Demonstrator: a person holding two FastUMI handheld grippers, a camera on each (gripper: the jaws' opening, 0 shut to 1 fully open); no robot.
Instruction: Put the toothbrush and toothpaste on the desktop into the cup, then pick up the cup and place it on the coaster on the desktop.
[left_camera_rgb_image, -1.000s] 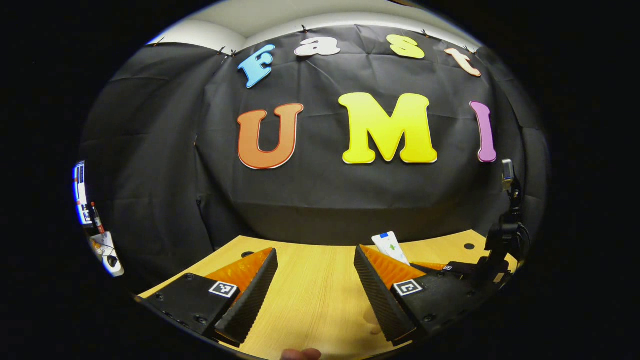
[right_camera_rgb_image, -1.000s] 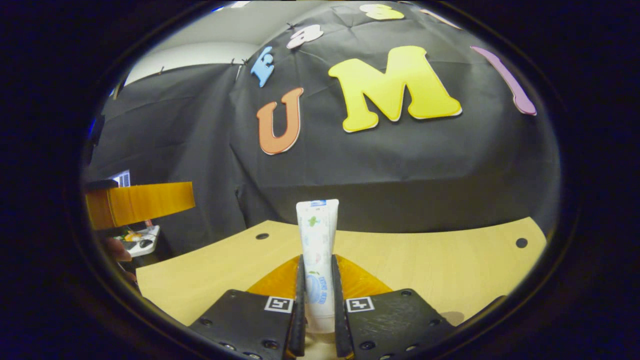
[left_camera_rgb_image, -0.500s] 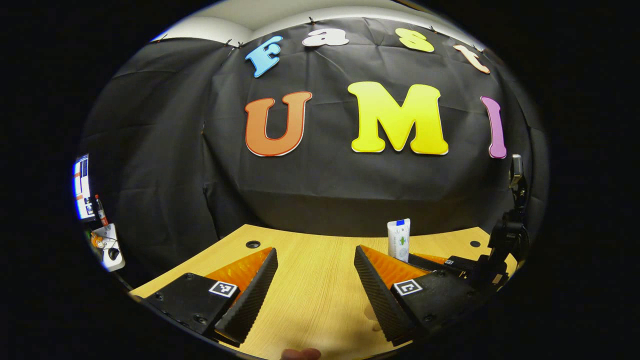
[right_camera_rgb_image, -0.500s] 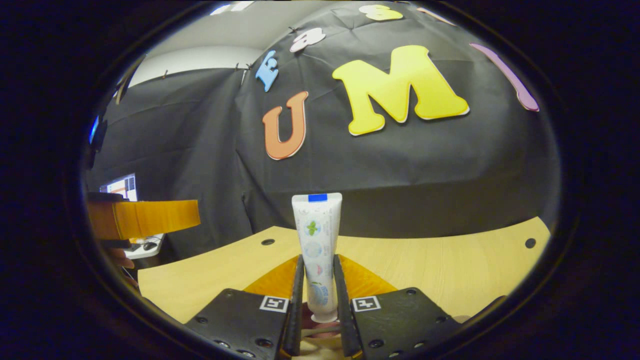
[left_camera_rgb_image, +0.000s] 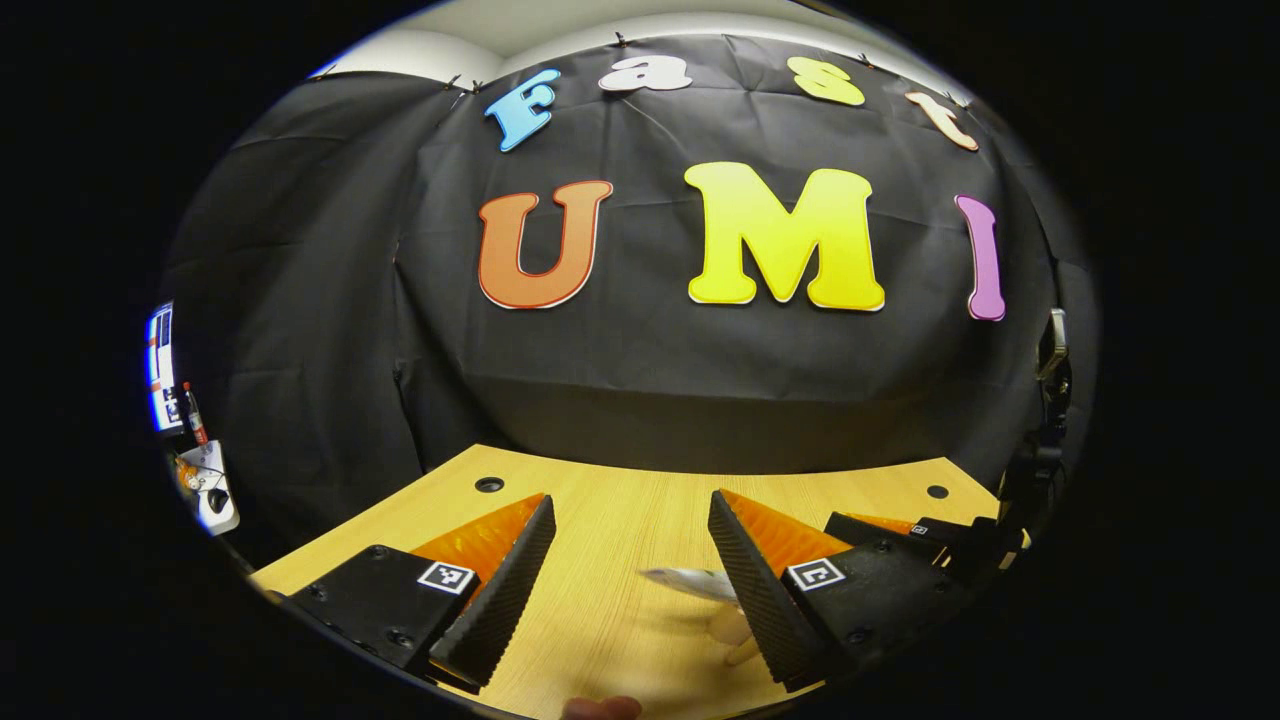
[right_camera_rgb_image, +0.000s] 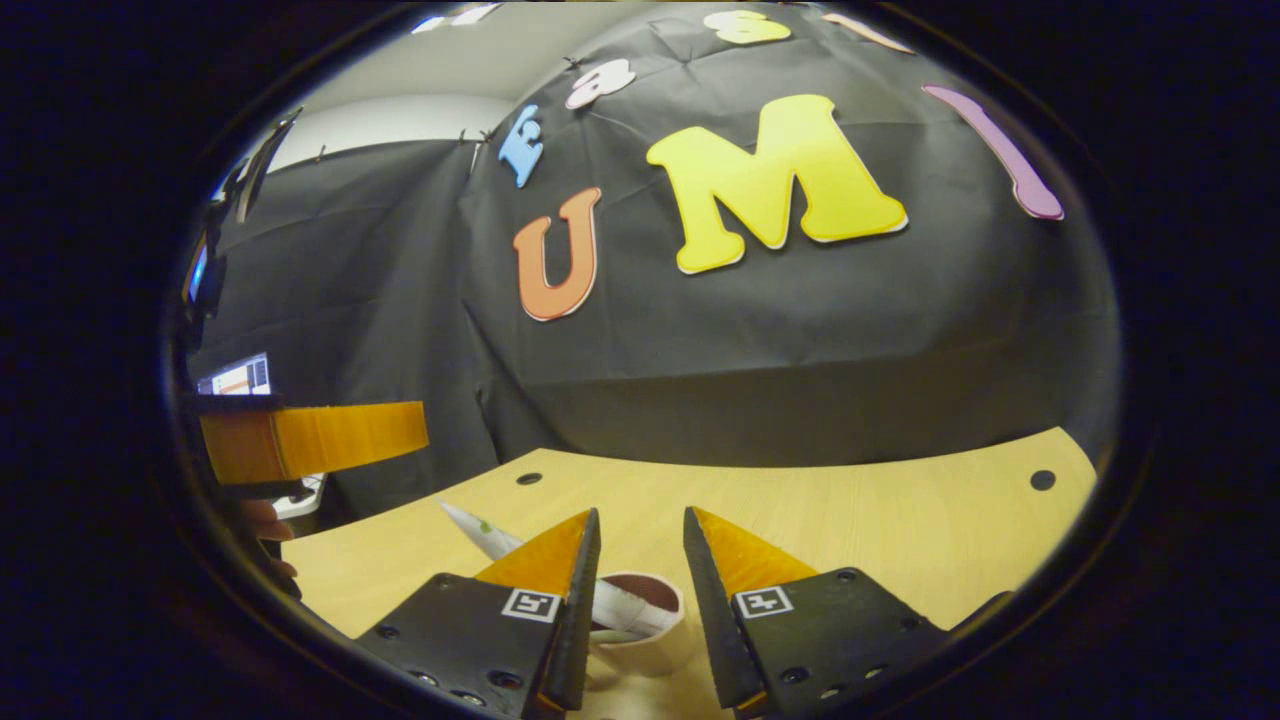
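Both views face the booth wall, low over the desktop (left_camera_rgb_image: 620, 520).

Toothpaste (right_camera_rgb_image: 500, 541) leans out of cup (right_camera_rgb_image: 640, 625), blocking left; desktop (right_camera_rgb_image: 880, 530) right open.

I see the white toothpaste tube (right_camera_rgb_image: 520, 555) leaning tilted in the pale cup (right_camera_rgb_image: 645, 630), its end jutting past the rim; the cup stands upright on the wooden surface (right_camera_rgb_image: 880, 530).
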